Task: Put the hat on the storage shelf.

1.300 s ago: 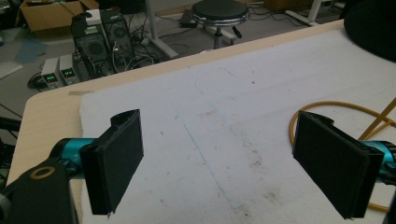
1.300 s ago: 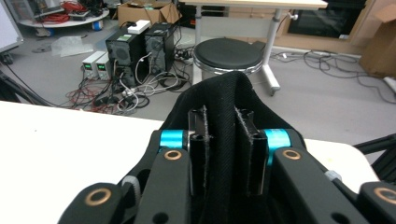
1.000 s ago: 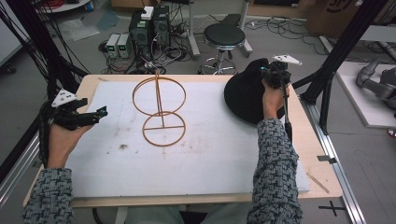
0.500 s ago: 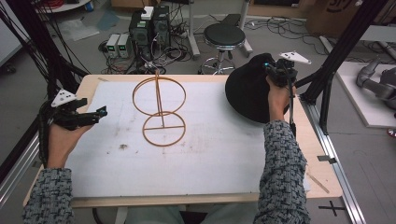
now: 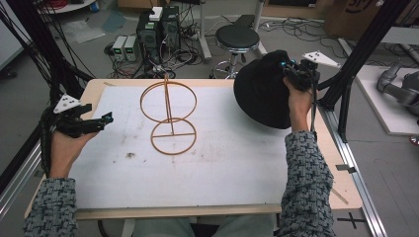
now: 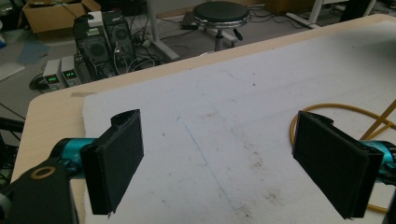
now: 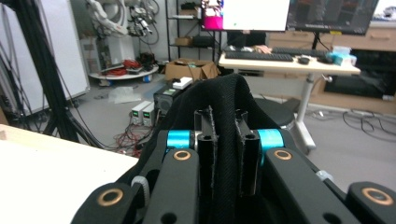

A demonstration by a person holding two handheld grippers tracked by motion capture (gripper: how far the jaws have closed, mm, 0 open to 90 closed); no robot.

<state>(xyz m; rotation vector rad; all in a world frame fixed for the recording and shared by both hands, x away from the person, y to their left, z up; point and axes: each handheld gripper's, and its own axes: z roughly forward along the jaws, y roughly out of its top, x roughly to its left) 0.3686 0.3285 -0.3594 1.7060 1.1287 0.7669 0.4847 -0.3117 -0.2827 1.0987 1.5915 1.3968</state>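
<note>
Raised since the earlier frame, the right gripper [image 7: 223, 154] clamps the black hat [image 5: 262, 91], half hiding its own jaws; right of the wire stand [image 5: 168, 116]. Left gripper [image 6: 233, 163] gapes wide, empty.

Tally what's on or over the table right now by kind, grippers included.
Black fabric hats: 1, the black hat, pinched in the right gripper
Orange wire stands: 1, the wire hat stand, upright on the white mat
White mats: 1
Grippers: 2, with the left gripper open and holding nothing
Total: 5
</note>
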